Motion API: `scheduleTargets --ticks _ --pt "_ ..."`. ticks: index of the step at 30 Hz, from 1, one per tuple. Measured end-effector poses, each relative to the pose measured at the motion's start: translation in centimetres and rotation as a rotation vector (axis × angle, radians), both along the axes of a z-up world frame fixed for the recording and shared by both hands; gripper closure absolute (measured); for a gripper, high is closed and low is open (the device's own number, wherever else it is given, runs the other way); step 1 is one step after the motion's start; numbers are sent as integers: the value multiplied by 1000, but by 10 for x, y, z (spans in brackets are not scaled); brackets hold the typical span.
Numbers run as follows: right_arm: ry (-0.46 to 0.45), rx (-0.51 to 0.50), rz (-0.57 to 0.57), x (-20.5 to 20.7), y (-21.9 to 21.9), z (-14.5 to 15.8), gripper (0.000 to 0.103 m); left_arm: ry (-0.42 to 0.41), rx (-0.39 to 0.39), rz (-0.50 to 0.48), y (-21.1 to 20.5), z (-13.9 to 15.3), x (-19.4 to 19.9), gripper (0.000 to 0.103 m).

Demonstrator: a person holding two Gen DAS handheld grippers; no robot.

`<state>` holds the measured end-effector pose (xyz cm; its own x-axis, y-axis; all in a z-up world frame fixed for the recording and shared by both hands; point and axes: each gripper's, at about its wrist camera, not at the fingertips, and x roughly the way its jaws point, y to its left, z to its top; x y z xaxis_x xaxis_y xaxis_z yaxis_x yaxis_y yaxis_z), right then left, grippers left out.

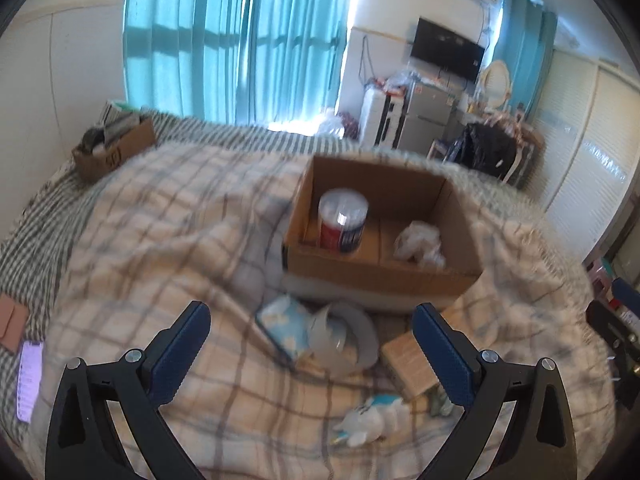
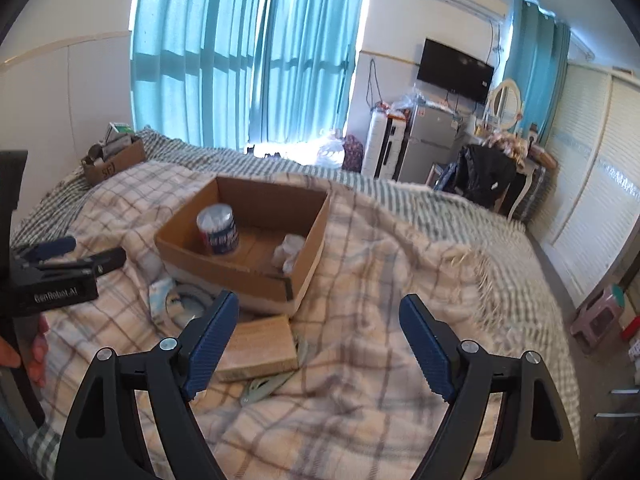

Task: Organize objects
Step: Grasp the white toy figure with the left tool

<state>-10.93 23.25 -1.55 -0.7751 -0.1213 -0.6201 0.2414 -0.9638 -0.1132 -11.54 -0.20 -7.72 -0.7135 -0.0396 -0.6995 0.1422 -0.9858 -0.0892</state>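
Partly done, by the look of it. Left gripper (image 1: 312,344) spread wide, empty; right gripper (image 2: 318,336) likewise apart, holding nothing. Ahead of both, cardboard box (image 1: 372,276) already holding a canister (image 1: 343,222) and crumpled white plastic (image 1: 420,242). Still loose on the blanket, left to right between the left fingers: tissue pack (image 1: 282,326), grey cap (image 1: 348,336), wooden block (image 1: 408,360); nearer, a plush toy (image 1: 376,416).

Daylight glows through the curtains (image 1: 240,40), the bed (image 1: 160,208) smears with blur, and edges bow and darken.
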Motion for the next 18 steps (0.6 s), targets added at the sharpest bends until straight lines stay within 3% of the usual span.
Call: scheduleTargets --ticks 3,10,13,18 --pt "-37 -19 -39 -4 4 -31 21 -64 -40 16 7 -37 1 0" --pt "-170 15 -60 -18 3 -98 21 -168 15 -69 34 -90 12 0" --pt "-189 5 -67 -20 6 -104 21 -214 55 -126 46 -105 21 0" --pt "-197 6 -71 -20 6 -107 21 -259 -6 -160 64 -124 15 0"
